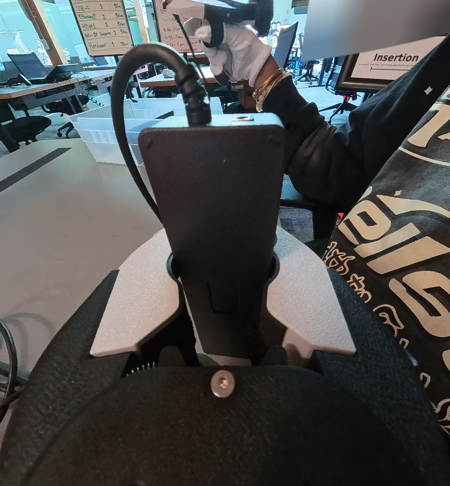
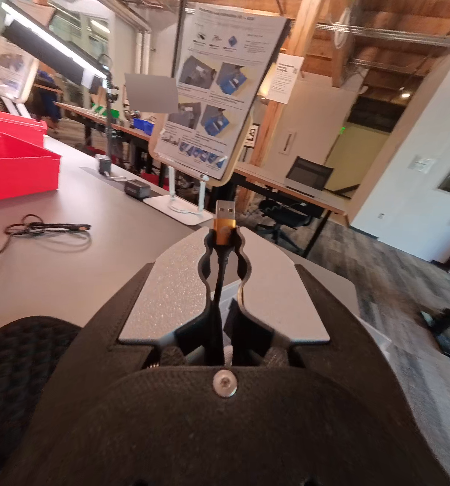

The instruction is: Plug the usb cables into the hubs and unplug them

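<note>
Dark grey hub (image 1: pixel 213 200) stands gripped between the left gripper (image 1: pixel 222 252) jaws, its thick black cable (image 1: pixel 129 110) looping from the far end. Right gripper (image 2: pixel 223 234) jaws pinch an orange-collared USB plug (image 2: pixel 225 218), metal tip jutting beyond them.

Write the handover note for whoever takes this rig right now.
Left hand-held gripper: shut on the dark hub, held upright off the table; its own thick black cable loops from the top end.
Right hand-held gripper: shut on the USB cable at the orange-collared plug, metal tip pointing away, bare.
Spare cable lies coiled on the table.
Done: both parts picked up. Left: bring them together, plug in, then unplug.
</note>
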Tool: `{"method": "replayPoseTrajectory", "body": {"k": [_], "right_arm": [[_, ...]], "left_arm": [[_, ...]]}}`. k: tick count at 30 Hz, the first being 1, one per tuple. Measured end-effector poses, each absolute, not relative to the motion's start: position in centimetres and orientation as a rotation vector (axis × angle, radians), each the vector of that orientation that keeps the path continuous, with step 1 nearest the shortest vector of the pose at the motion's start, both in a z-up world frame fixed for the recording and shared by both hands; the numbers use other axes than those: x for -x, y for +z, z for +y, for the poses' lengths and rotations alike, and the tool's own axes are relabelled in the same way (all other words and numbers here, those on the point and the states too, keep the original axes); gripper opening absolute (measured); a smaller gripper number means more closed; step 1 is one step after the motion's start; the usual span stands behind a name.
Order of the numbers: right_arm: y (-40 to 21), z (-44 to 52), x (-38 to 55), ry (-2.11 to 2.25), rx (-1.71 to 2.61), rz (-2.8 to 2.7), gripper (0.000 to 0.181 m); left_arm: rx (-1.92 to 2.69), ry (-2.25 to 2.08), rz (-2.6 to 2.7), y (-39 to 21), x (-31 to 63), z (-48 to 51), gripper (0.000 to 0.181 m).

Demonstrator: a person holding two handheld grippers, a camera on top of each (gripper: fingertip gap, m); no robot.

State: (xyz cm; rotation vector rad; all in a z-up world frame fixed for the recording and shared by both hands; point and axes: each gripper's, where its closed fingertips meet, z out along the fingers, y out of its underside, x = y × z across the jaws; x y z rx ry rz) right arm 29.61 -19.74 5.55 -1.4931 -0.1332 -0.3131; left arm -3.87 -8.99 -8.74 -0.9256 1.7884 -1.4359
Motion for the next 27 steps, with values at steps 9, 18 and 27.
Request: {"method": "replayPoseTrajectory", "body": {"k": [9, 18, 27], "right_arm": [[5.1, -18.3, -33.8, -0.514, 1.436, 0.135, 0.015], [-9.1, -16.8, -39.0, -0.381, 2.071, 0.461, 0.017], [-14.7, -20.2, -40.8, -0.533, 2.437, 0.612, 0.030]], "left_arm": [[0.920, -1.431, 1.788, -8.7, 3.9, -9.0, 0.065], [0.918, -1.433, 1.789, -8.7, 3.9, -9.1, 0.065], [0.918, -1.433, 1.790, -8.7, 3.9, -9.1, 0.065]]}}
